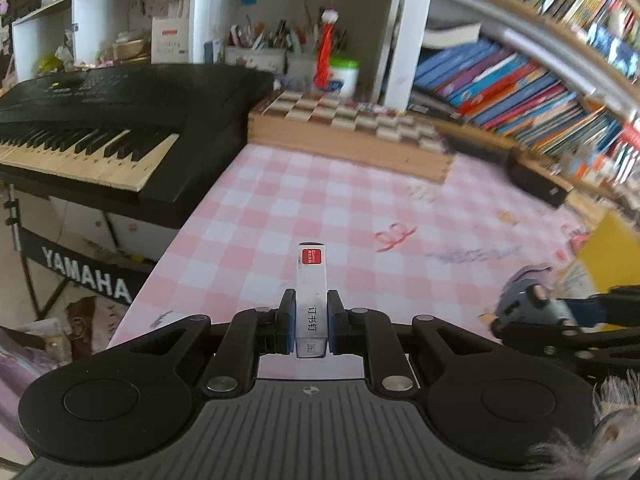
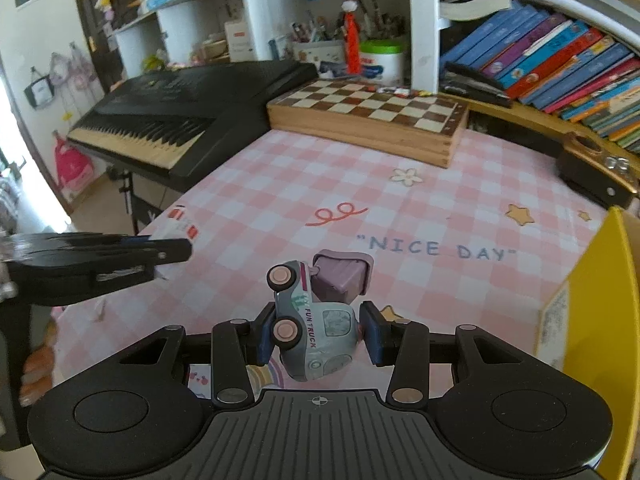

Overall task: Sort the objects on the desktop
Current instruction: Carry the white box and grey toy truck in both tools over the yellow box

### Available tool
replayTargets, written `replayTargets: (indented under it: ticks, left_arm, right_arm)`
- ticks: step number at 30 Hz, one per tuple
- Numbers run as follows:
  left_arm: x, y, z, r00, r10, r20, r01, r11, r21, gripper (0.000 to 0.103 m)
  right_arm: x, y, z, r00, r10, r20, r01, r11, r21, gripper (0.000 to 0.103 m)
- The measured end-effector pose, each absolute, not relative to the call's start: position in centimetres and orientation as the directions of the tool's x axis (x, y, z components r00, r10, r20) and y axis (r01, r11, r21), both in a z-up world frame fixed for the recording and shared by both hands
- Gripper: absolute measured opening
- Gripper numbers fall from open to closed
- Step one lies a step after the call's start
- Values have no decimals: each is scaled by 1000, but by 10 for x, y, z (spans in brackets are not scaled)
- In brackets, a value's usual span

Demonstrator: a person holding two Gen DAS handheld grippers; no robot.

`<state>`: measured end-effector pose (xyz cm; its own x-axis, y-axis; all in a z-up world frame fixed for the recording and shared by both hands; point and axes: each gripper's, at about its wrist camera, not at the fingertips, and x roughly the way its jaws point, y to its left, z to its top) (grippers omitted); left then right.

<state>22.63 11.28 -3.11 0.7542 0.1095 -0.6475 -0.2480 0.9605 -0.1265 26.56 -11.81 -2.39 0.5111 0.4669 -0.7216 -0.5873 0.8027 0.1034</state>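
Up close, L wrist view: left gripper (image 1: 311, 322) clamped tight on a slim white staple box (image 1: 311, 280), red label at far end, box sticking out toward 12 o'clock, lifted over pink checked tablecloth (image 1: 280, 200). At 4 o'clock, right gripper (image 1: 532, 320) seen side-on w/ blurred grey toy. Black keyboard (image 1: 100, 120) at 10 o'clock, past table's left edge. Wooden chessboard (image 1: 348, 128) at 12 o'clock, at far end of cloth. Rows of books (image 1: 520, 92) at 2 o'clock.

R wrist view: right gripper (image 2: 318, 336) closed part-way on a toy truck (image 2: 316, 328), pale grey w/ pink wheels, tipped on its side, purple bin on back pointing to 12 o'clock; blue pads pressing both flanks. Truck held above cloth, just short of "NICE DAY" print. Left gripper (image 2: 176, 250) at 9 o'clock, staple box (image 2: 176, 226) poking out beyond fingers. Yellow box (image 2: 596, 292) at 3 o'clock, at table's right edge. Chessboard (image 2: 372, 116) at 12 o'clock, keyboard (image 2: 192, 120) at 11 o'clock, books (image 2: 560, 64) at 2 o'clock.
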Motion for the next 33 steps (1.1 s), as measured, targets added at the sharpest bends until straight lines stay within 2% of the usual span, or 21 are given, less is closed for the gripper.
replayTargets:
  ticks: [16,33]
  left_arm:
    - [148,109,19,849,-69,-524,-87,960,-267,13]
    - [52,100,22,825,-234,-514,78,949,-307,13]
  right_arm:
    - [198,-128,13,578,470,-668,-530,838,131,43]
    - [86,-131,5,588,416,-693,-416,891,181,43]
